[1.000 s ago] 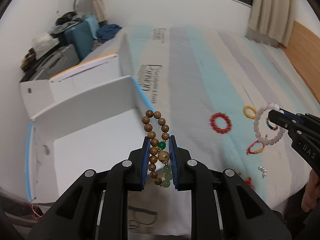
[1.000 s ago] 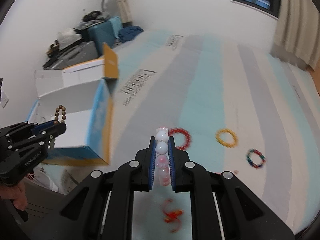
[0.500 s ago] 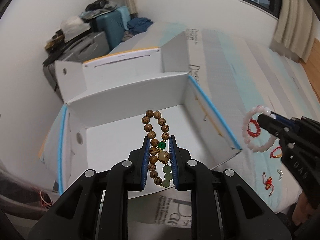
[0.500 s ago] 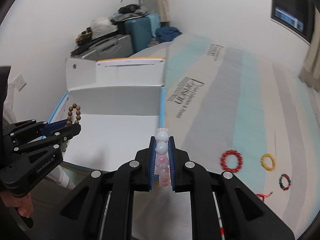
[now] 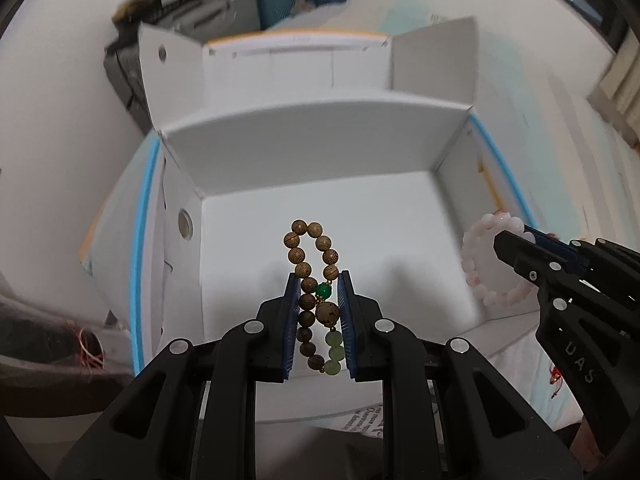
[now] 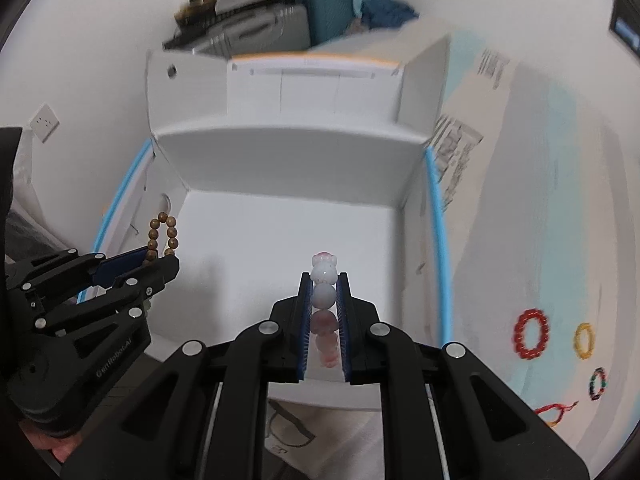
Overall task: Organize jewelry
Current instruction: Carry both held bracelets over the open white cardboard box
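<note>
White open box sits on the bed. We read "DAS" on the right tool and "GenRobot.AI" on the left tool. Both are level over the box: left clamped on wooden bracelet, right clamped on pink bracelet.

The box stands open on the bed, at the bed's left part. Over the box's near half hangs the left gripper, its jaws closed on the wooden bracelet. To the right of it, also over the box, hangs the right gripper, jaws closed on the pale bracelet. On the bed right of the box lie four more bracelets, near one another. Behind the box, beyond its raised flaps, stand suitcases against the wall.
</note>
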A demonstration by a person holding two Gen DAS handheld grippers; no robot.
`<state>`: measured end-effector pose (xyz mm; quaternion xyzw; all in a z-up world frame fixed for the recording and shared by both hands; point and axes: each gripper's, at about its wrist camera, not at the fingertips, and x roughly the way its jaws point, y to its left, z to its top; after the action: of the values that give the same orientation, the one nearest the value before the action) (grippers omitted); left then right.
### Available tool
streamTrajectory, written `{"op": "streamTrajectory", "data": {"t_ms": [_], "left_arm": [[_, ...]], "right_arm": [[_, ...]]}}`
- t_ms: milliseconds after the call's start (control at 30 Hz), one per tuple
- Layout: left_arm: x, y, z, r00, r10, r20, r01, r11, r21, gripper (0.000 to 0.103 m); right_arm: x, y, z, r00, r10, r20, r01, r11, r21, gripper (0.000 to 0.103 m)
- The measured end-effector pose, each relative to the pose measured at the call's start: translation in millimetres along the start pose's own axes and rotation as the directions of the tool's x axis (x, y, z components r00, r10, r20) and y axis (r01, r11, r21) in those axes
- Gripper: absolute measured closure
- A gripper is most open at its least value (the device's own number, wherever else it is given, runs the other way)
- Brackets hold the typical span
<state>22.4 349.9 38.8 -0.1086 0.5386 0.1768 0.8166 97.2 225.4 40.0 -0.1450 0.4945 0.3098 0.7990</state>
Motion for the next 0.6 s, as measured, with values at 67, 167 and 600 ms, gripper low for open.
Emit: {"op": "streamTrajectory", "data": {"t_ms": [67,167,600], "left_arm": [[15,6,3,0.999,-0.005,-0.053,0.004,1.0,-0.018,0.085],[34,11,7,0.994,0.003,-0.111,-0.007,1.0,-0.028,0.085],[104,24,7,0.941,0.013,-0.338,-0.038,0.997,-0.067,0.085]], "right_arm": [[11,1,4,0.999,-0.006,-0.033,0.006,1.0,-0.005,0.092],[31,3,9,0.995,-0.002,-0.099,0.002,1.0,-0.002,0.092],[103,-7,5,0.948,-0.016,-0.319,0.025,0.999,0.023,0.092]]}}
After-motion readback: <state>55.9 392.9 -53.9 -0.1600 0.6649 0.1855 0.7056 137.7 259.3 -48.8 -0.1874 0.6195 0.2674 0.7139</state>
